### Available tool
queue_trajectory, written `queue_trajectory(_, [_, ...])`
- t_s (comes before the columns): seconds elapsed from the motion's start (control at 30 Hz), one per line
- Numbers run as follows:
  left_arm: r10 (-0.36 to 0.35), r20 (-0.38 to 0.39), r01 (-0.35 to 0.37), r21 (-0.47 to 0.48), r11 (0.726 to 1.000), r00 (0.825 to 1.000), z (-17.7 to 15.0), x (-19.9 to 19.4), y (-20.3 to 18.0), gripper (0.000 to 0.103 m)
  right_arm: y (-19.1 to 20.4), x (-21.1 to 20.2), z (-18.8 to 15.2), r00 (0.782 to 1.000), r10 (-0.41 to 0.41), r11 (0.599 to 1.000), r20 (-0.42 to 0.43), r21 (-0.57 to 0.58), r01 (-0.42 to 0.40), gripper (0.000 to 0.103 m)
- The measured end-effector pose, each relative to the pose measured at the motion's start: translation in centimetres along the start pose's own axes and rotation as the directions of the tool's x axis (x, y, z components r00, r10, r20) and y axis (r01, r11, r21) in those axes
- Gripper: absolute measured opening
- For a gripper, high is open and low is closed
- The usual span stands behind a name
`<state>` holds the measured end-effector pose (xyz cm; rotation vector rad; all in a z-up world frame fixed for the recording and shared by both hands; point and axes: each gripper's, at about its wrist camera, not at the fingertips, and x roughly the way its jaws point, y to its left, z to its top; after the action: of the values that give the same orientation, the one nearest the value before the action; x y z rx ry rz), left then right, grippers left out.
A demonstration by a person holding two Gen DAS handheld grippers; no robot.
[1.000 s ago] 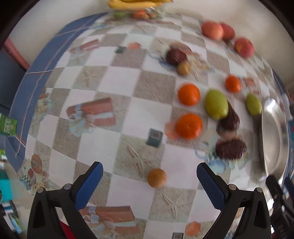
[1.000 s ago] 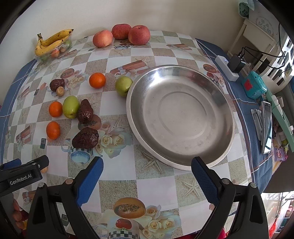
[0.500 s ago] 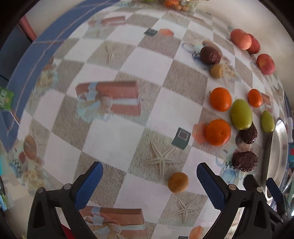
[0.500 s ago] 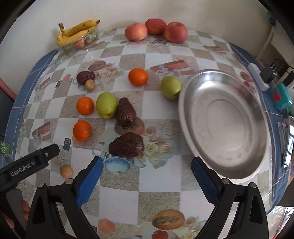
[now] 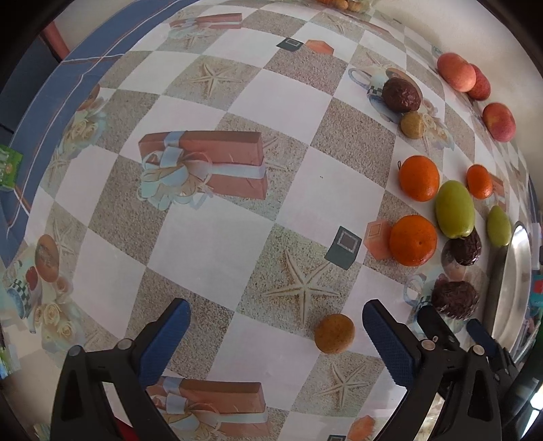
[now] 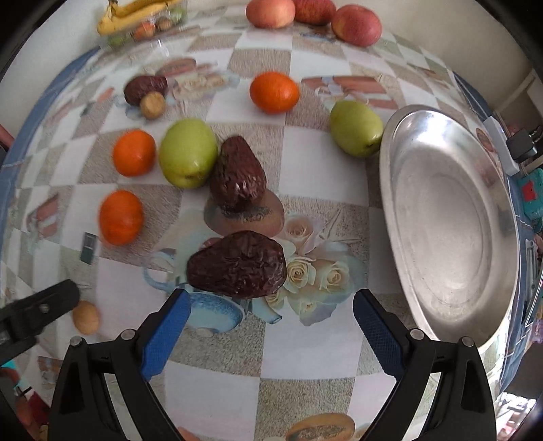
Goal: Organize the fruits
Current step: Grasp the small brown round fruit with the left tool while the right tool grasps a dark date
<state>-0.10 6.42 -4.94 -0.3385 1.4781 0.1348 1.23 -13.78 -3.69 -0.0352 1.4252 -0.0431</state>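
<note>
Both grippers' fingers are spread and empty, the right gripper (image 6: 268, 319) lined up just short of 1 wrinkled brown fruit (image 6: 237, 264), apparently to grasp it.

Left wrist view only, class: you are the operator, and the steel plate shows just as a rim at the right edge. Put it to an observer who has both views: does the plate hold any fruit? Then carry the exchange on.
Observer: No. The right wrist view looks into the steel plate, and nothing lies in it.
Operator: What is the right gripper pointed at? I see only its tips.
Observer: The right gripper is open, and a dark wrinkled fruit lies just ahead of its fingertips.
Operator: What sits at the far edge, which is cut off at the top of my picture?
Observer: A bunch of bananas lies in the far left corner.
</note>
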Motion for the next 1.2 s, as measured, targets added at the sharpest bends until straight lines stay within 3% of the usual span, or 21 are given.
queue_trajectory(0.1, [0.000,-0.004,0.000,0.015,1.000,1.000,0.3,0.1,-0.5,0.103,-0.5,0.8,0.2,0.998,0.054,0.998,-0.018,0.031,-0.053,0.103])
queue_trajectory(0.23, [-0.013,0.008,0.013,0.022,1.000,1.000,0.5,0.2,-0.9,0.103,-0.8,1.1,0.2,0.998,0.058,0.998,0.003,0.038,-0.058,0.103])
queue_trajectory(0.4, [-0.054,0.018,0.054,0.001,0.999,0.998,0.4,0.3,-1.1,0.103,-0.9,1.0,-1.7,0.990,0.043,0.998,0.134,0.048,-0.050,0.103])
queue_trajectory(0.57, [-0.077,0.007,0.077,0.028,0.997,0.997,0.1,0.2,-1.6,0.103,-1.1,1.3,0.4,0.997,0.077,0.997,0.016,-0.002,-0.077,0.103])
queue_trajectory(0.67, [-0.110,-0.057,0.110,0.003,0.994,0.992,-0.4,0.8,-1.9,0.103,-1.7,0.7,1.2,0.995,0.085,0.996,0.050,0.019,-0.086,0.097])
queue_trajectory(0.77, [-0.123,-0.041,0.124,0.021,0.992,0.992,-0.8,0.1,-2.4,0.098,-1.9,0.0,1.6,0.992,0.100,0.995,0.081,0.009,-0.101,0.082])
queue_trajectory(0.83, [-0.158,-0.053,0.160,0.033,0.987,0.986,-1.1,-0.1,-2.8,0.084,-1.8,-0.3,1.8,0.992,0.092,0.996,0.085,-0.002,-0.093,0.076])
queue_trajectory(0.87, [-0.161,-0.060,0.163,0.041,0.986,0.985,-1.4,-0.1,-3.1,0.081,-1.7,-0.3,1.9,0.991,0.099,0.995,0.085,-0.012,-0.098,0.072])
queue_trajectory(0.9, [-0.146,-0.054,0.149,0.056,0.987,0.988,-1.6,-0.3,-3.6,0.076,-1.7,-0.3,2.0,0.990,0.116,0.993,0.085,-0.019,-0.115,0.061])
queue_trajectory(0.93, [-0.142,-0.048,0.145,0.067,0.987,0.989,-1.7,-0.5,-3.9,0.063,-1.2,-0.9,1.5,0.988,0.130,0.991,0.084,-0.022,-0.129,0.055])
queue_trajectory(1.03, [-0.162,-0.049,0.164,0.058,0.985,0.986,-2.1,-0.8,-4.5,0.029,-1.1,-1.2,1.6,0.988,0.121,0.993,0.097,-0.025,-0.120,0.055])
queue_trajectory(1.2, [-0.159,0.007,0.159,0.045,0.986,0.987,-1.4,-2.5,-3.3,0.027,-1.0,-2.2,1.2,0.982,0.142,0.990,0.125,-0.005,-0.143,0.055])
